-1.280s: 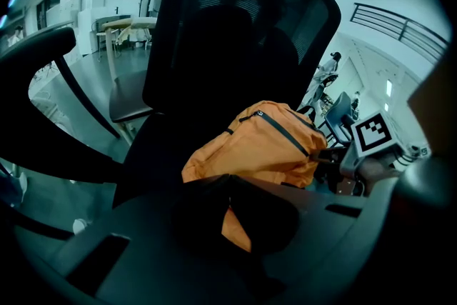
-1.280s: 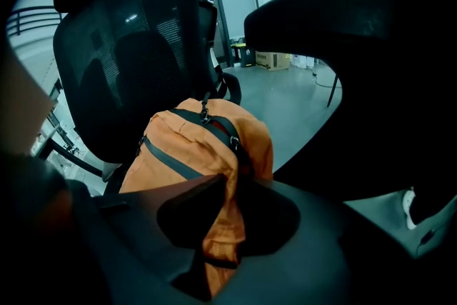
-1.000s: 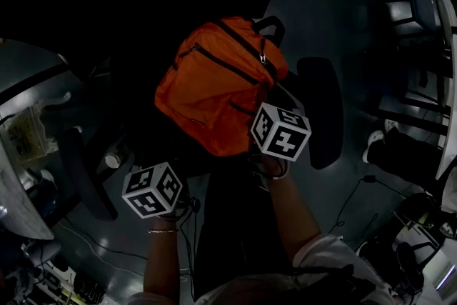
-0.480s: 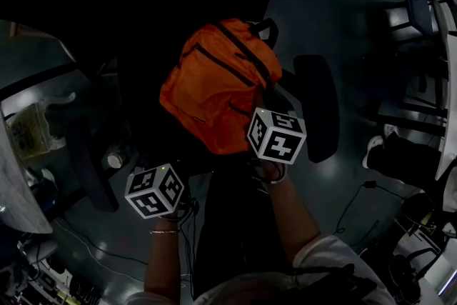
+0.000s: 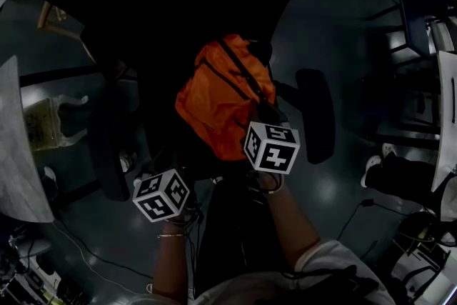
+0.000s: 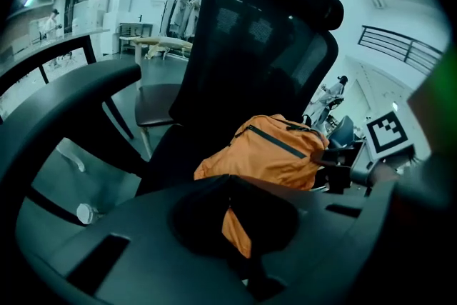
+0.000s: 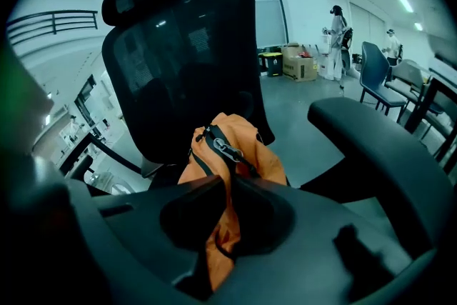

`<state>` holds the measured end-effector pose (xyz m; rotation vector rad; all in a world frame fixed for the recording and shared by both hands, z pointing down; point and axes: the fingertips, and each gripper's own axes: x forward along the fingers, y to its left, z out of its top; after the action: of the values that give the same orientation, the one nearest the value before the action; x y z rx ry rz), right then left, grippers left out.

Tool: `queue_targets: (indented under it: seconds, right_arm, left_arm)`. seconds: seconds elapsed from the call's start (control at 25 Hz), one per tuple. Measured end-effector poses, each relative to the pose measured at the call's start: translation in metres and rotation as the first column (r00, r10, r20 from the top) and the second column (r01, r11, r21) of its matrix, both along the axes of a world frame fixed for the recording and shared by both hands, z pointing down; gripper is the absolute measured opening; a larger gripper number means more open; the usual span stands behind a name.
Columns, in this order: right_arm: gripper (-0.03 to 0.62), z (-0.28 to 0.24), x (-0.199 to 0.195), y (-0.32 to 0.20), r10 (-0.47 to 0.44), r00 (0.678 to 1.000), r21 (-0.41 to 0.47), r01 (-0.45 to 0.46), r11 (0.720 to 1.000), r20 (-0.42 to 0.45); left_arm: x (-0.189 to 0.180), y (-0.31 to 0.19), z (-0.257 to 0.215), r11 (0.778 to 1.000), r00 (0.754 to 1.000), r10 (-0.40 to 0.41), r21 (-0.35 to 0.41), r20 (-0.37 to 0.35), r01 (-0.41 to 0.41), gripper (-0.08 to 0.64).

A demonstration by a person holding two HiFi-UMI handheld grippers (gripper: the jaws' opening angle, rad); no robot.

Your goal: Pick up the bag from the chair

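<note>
Two-point hold: with left gripper (image 6: 232, 228) and right gripper (image 7: 223, 225) jaws each clamped on orange fabric at the bag's (image 5: 225, 93) edge farthest from the chair (image 6: 264, 46) backrest, lift evenly, with bag bulk ahead over the chair seat and long axis toward that backrest.

Grey floor (image 5: 335, 3) all around, a cable (image 5: 355, 211) trailing across it. White tabletop (image 5: 16, 146) off at the left edge. Far back, cardboard boxes (image 7: 300, 68) on the floor, a blue chair (image 7: 374, 75) near them, a person (image 7: 337, 28) standing just beside.
</note>
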<state>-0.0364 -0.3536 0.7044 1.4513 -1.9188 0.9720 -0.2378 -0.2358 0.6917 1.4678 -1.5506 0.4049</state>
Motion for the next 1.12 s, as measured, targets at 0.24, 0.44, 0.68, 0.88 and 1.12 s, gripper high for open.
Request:
queue_targets:
  seconds: [0.24,0.44,0.68,0.88,1.12]
  right_arm:
    - [0.044,-0.033,-0.021,0.013,-0.046,0.998,0.031,0.045,0.998,0.03]
    - [0.044,-0.06,-0.044,0.025,-0.079,0.994,0.045,0.076,0.996,0.071]
    - [0.044,-0.097,-0.056,0.029,-0.092,0.987,0.083,0.082,0.993,0.132]
    - [0.043,-0.125,-0.057,0.036,-0.115,0.982,0.105,0.1,0.99,0.152]
    - [0.04,-0.159,-0.052,0.042,-0.135,0.983,0.144,0.116,0.983,0.127]
  left_arm:
    - [-0.017,0.007,-0.026,0.998,0.999,-0.046,0.04,-0.001,0.046,0.015]
    - [-0.027,0.018,-0.048,0.995,0.997,-0.077,0.067,-0.004,0.077,0.014]
    - [-0.027,0.028,-0.071,0.99,0.996,-0.09,0.105,-0.008,0.09,0.014]
    - [-0.029,0.041,-0.086,0.988,0.995,-0.099,0.116,-0.005,0.099,0.014]
    - [-0.022,0.034,-0.114,0.985,0.997,-0.071,0.158,-0.006,0.071,0.015]
